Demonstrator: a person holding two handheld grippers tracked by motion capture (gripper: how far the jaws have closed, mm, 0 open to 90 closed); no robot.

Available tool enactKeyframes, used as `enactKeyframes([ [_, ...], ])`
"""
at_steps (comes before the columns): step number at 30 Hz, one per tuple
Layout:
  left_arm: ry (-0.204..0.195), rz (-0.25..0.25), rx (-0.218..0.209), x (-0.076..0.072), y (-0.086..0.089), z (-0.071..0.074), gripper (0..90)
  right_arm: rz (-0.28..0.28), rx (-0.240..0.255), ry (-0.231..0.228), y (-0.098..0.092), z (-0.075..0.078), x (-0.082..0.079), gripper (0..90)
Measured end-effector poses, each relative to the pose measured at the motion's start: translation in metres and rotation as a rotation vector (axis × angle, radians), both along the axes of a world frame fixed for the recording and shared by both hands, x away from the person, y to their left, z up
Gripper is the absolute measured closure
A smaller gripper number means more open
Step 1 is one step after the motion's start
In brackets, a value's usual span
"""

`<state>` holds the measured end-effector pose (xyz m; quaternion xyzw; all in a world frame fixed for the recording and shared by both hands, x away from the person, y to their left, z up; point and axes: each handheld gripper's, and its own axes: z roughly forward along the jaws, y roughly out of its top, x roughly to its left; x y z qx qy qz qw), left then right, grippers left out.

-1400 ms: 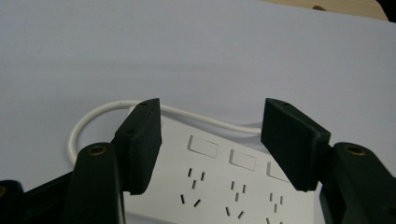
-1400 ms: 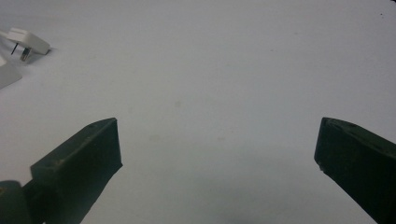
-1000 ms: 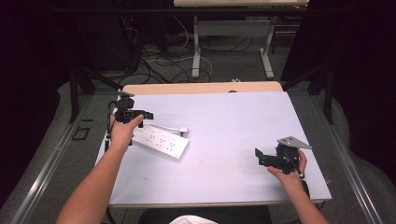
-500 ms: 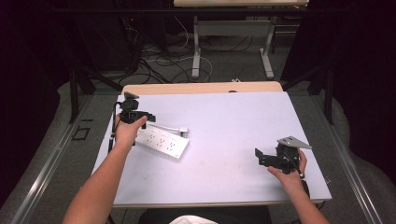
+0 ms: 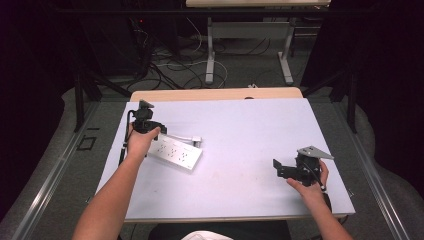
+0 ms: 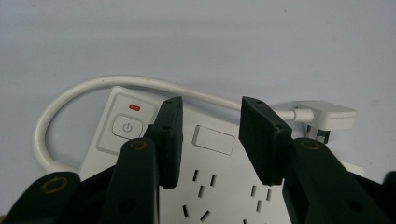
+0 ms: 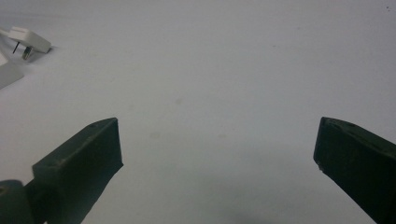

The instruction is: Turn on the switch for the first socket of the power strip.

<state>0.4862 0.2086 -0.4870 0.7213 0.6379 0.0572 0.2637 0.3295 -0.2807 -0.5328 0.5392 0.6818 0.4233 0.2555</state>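
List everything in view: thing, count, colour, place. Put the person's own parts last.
Power strip: one, white, left part of the table, under the left tongs.
Cord: one, white, loops from the strip's switch end round to the plug.
Plug: one, white, lying on the table beside the strip.
Table: one, pale top with a wooden far edge.
Floor cables: several, dark and white, beyond the table.
Left tongs: one, black, jaws have just been closing, apart above the strip, gripping nothing.
Right tongs: one, black, jaws wide open over bare table.
Forearms: two, entering from the bottom edge.
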Motion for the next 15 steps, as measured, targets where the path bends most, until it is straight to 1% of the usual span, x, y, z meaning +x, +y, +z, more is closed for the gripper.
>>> enactKeyframes([
  [1,0.003,-0.004,0.005,0.0002,-0.0004,-0.0004,62.2,-0.009,0.000,-0.022,0.0006,-0.0014,0.0011,0.4],
  [2,0.007,-0.009,0.007,0.0003,-0.0006,-0.0007,63.5,-0.005,-0.001,-0.007,0.0002,-0.0004,0.0003,0.5],
  [3,0.014,-0.012,0.012,0.0005,-0.0012,-0.0009,64.6,-0.003,-0.001,-0.005,0.0001,-0.0002,0.0001,0.5],
  [6,0.016,-0.016,0.027,0.0008,-0.0032,-0.0031,67.7,-0.005,-0.001,-0.007,0.0001,-0.0005,0.0003,0.5],
  [7,0.016,-0.012,0.028,0.0009,-0.0044,-0.0038,68.8,0.002,0.001,0.000,-0.0004,-0.0002,0.0001,0.5],
  [8,0.021,-0.016,0.031,0.0011,-0.0046,-0.0037,69.7,-0.003,-0.002,-0.008,-0.0003,-0.0007,0.0006,0.6],
  [11,0.028,-0.023,0.049,0.0016,-0.0063,-0.0050,72.2,0.002,0.002,-0.001,-0.0006,-0.0003,0.0003,0.6],
  [12,0.021,-0.021,0.053,0.0017,-0.0071,-0.0062,73.3,0.003,0.002,0.000,-0.0006,-0.0004,0.0004,0.6],
  [15,0.030,-0.025,0.066,0.0022,-0.0085,-0.0071,75.3,0.004,0.002,0.001,-0.0006,-0.0005,0.0003,0.7],
])
